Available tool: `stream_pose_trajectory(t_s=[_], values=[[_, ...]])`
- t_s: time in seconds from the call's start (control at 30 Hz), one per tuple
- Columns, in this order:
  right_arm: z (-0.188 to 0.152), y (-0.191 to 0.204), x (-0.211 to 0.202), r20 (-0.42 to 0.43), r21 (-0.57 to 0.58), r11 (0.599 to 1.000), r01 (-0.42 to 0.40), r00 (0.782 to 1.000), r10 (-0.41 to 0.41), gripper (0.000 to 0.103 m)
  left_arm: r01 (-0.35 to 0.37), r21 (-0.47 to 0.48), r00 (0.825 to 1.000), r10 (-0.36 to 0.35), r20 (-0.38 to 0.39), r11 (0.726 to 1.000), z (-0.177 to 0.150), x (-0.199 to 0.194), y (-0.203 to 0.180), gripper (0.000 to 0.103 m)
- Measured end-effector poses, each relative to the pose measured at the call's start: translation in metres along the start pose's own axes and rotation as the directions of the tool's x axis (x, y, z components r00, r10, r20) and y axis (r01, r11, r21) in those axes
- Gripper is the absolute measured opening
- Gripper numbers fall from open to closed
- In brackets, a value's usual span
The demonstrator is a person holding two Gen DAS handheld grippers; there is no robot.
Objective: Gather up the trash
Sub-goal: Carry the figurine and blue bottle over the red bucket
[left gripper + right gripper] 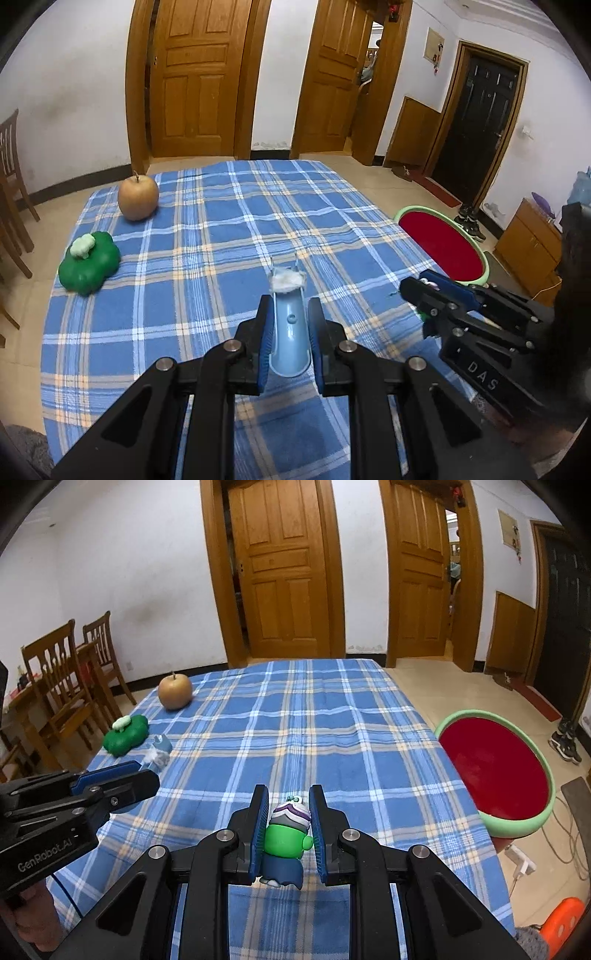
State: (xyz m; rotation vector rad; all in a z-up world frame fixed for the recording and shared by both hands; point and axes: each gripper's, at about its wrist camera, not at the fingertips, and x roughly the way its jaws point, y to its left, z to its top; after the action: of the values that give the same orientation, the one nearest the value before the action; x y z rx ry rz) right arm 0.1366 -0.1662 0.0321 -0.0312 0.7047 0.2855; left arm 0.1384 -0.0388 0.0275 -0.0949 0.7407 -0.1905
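My left gripper (289, 314) is shut on a light blue scoop-like dustpan (290, 339) that carries a white fluffy wad (287, 282) at its front end, just above the blue plaid tablecloth (221, 229). The dustpan also shows in the right wrist view (159, 751). My right gripper (287, 806) is shut on a small toy figure (286, 840) with a green body, dark blue base and purple-white top. The right gripper shows in the left wrist view (424, 291) near the table's right edge. A red basin with a green rim (498, 771) stands beside the table on the right.
A brown apple (138, 197) and a green broccoli-shaped toy (89, 262) sit on the table's far left. Wooden chairs (62, 686) stand left of the table. Wooden doors line the far wall. An orange stool (561, 923) and cables lie on the floor at right.
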Motion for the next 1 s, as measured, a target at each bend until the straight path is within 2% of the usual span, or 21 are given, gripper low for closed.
stream_pose_trajectory(t_s=[0.13,0.3,0.47,0.57,0.73,0.9,1.0], values=[[0.003,-0.008,-0.002,0.006,0.015,1.0,0.018,1.0,-0.018,0.022,0.01,0.003,1.0,-0.01,-0.002,1.0,0.002,0.006,-0.002,0.018],[0.007,-0.028,-0.011,0.029,0.044,0.996,0.078,0.996,-0.079,0.022,0.02,0.046,1.0,-0.02,-0.014,0.999,0.009,0.022,-0.02,0.018],[0.007,-0.061,-0.032,0.051,0.108,0.98,0.165,0.984,-0.171,0.022,0.114,0.11,0.993,-0.111,-0.038,0.987,0.017,0.038,-0.059,0.018],[0.002,-0.085,-0.049,0.054,0.154,0.96,0.235,0.968,-0.246,0.022,0.191,0.167,0.981,-0.186,-0.047,0.967,0.022,0.044,-0.093,0.018],[-0.016,-0.128,-0.082,0.026,0.239,0.904,0.354,0.929,-0.37,0.022,0.319,0.255,0.948,-0.31,-0.078,0.913,0.021,0.05,-0.151,0.018],[-0.032,-0.157,-0.106,-0.006,0.303,0.852,0.427,0.895,-0.447,0.022,0.356,0.315,0.934,-0.338,-0.114,0.88,0.011,0.056,-0.185,0.018],[-0.037,-0.166,-0.113,-0.013,0.324,0.838,0.44,0.887,-0.461,0.022,0.356,0.336,0.935,-0.335,-0.12,0.872,0.007,0.059,-0.191,0.018]])
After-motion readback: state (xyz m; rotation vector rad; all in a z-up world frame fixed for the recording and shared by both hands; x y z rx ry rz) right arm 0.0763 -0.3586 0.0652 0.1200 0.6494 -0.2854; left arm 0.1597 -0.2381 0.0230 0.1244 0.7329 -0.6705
